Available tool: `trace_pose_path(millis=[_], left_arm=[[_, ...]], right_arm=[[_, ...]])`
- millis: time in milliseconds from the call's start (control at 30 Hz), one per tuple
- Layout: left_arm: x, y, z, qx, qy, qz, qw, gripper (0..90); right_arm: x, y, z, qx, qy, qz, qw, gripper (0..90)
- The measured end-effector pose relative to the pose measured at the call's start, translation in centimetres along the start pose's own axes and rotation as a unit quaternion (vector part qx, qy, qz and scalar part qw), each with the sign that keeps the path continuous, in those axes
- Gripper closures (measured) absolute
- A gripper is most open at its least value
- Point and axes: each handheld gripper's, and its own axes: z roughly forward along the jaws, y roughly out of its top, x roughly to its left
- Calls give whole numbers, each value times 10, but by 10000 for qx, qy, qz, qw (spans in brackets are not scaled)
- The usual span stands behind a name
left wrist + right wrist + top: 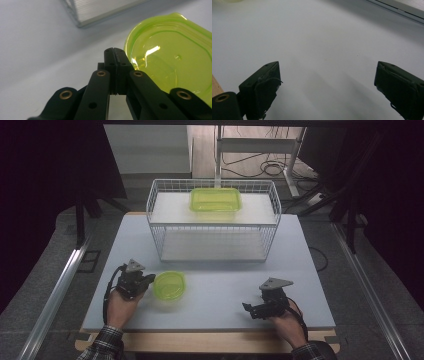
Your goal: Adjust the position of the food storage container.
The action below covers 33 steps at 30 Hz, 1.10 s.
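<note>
Now left gripper (145,281), jaws closed, just beside green lid (169,285).

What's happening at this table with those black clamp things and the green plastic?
A person sits at a white table with a gripper in each hand. The left gripper, its jaws shut with nothing visibly between them, sits right beside a round green lid lying on the table. Whether it touches the lid is hard to tell. The right gripper rests near the table's front edge with its jaws wide open and empty. Farther back, a green container sits on the top shelf of a white wire basket rack.
</note>
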Motion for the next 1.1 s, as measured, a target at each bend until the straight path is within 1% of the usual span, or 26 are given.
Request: trace_pose_path(millis=[200, 300, 367, 467, 567, 633, 700, 733, 767, 867, 933, 967, 1033, 1100], left_arm=[[-16, 6, 6, 62, -252, 173, 9995, 900], [-24, 8, 9, 73, -405, 221, 9989, 900], [-28, 10, 10, 102, -465, 248, 9986, 900], [-31, 11, 11, 82, -460, 294, 9985, 900], [-29, 10, 6, 23, -404, 269, 9988, 900], [-26, 7, 2, 29, -343, 255, 9991, 900], [-24, 1, 1, 112, -284, 236, 9993, 900], [-23, -3, 1, 187, -294, 232, 9991, 900], [-22, -7, 1, 242, -332, 206, 9989, 900], [-24, -16, 3, 400, -440, 214, 9980, 900], [-28, -21, 5, 461, -596, 207, 9969, 900], [-30, -22, 6, 485, -637, 206, 9966, 900], [-35, -23, 8, 576, -683, 331, 9955, 900], [-40, -22, 10, 558, -716, 389, 9951, 900]], right_arm=[[0, 0, 0, 0, 0, 10, 10000, 69], [0, 0, 0, 0, 4, 11, 10000, 70], [0, 0, 0, -4, 6, -2, 10000, 70], [0, 0, 0, -7, 5, -3, 10000, 70], [-1, 0, -1, -15, -1, 14, 10000, 70], [-1, 0, -1, -11, -4, 8, 10000, 70], [-1, 0, -1, -10, -4, 5, 10000, 70], [-1, 0, -1, -16, 4, 14, 10000, 70], [-1, 0, -1, -23, 6, 17, 10000, 70], [0, 0, -1, -10, 8, 17, 10000, 70], [0, 0, -1, -7, 2, -2, 10000, 70], [0, 0, -1, -10, 1, -6, 10000, 70], [0, 0, -1, -9, 7, -8, 10000, 70], [0, 0, -1, -4, 11, -6, 10000, 70]])
